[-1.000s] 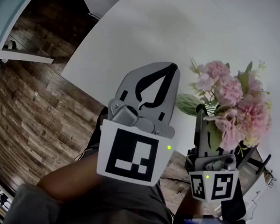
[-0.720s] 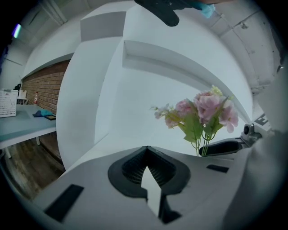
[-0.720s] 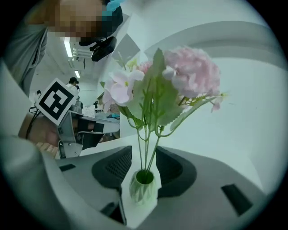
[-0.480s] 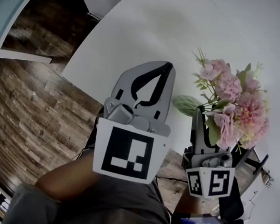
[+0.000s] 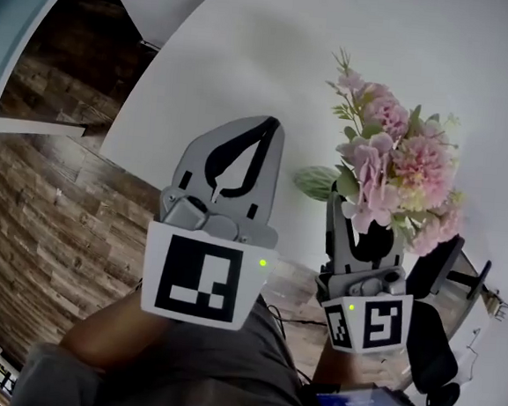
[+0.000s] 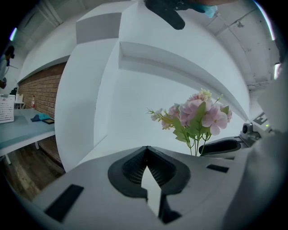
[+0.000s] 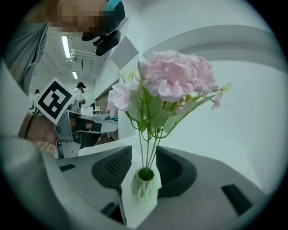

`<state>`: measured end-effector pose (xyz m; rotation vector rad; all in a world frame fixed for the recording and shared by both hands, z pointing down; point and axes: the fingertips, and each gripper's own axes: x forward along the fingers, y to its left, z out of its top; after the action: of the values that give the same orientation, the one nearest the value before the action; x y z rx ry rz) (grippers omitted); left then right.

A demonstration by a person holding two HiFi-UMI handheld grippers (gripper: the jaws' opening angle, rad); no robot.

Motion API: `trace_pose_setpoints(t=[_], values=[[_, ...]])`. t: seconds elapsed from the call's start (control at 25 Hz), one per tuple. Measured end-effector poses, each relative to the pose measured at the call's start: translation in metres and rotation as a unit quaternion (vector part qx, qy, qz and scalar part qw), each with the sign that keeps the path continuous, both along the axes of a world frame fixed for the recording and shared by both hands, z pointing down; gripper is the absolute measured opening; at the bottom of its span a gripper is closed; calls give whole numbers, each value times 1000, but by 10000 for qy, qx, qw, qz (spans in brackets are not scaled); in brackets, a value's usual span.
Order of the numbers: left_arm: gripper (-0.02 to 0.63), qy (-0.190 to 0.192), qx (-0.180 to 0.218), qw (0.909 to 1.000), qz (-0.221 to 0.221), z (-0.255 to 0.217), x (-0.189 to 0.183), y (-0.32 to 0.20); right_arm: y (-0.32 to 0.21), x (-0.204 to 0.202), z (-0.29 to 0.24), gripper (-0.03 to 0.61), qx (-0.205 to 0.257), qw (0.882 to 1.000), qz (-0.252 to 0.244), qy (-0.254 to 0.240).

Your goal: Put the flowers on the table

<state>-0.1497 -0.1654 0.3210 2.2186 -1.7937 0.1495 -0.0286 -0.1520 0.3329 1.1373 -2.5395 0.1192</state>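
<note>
A bunch of pink flowers (image 7: pixel 173 78) stands in a small pale green ribbed vase (image 7: pixel 145 184). My right gripper (image 7: pixel 144 157) is shut on the vase, with the stems rising between its jaws. In the head view the flowers (image 5: pixel 389 170) hang over the white table (image 5: pixel 249 56), hiding the vase and the right gripper's (image 5: pixel 358 220) far finger. My left gripper (image 5: pixel 268 128) hovers to the left of the flowers, shut and holding nothing. In the left gripper view its tips meet (image 6: pixel 146 148), and the flowers (image 6: pixel 193 117) show to the right.
The table's near edge (image 5: pixel 143 157) runs diagonally over the wooden floor (image 5: pixel 43 188). Black gear (image 5: pixel 441 285) sits at the lower right. A white wall with a ledge (image 6: pixel 148 58) rises behind the table. A pale side table (image 6: pixel 22 130) stands far left.
The whole head view has slid a little to the left. Both grippers keep their spacing, the left stays shut and the right still holds the vase.
</note>
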Motion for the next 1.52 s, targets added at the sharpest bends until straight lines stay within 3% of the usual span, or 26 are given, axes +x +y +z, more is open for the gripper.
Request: trace_pose_setpoints(t=[0.36,0.84,1.08,1.52], values=[[8,-100,-281,9995,112,10,20,18,18,9,4,175,-2,9998,46,-205],[8,-381,-233,9979,465,13,59,44,46,10,-8,173,-12,9979,25,-640],[8,-447,-9,9979,478,-3,75,62,59,22,-20,26,109,9973,209,-701],[8,-495,482,9969,381,-41,101,78,62,30,-55,8,532,9947,224,-851]])
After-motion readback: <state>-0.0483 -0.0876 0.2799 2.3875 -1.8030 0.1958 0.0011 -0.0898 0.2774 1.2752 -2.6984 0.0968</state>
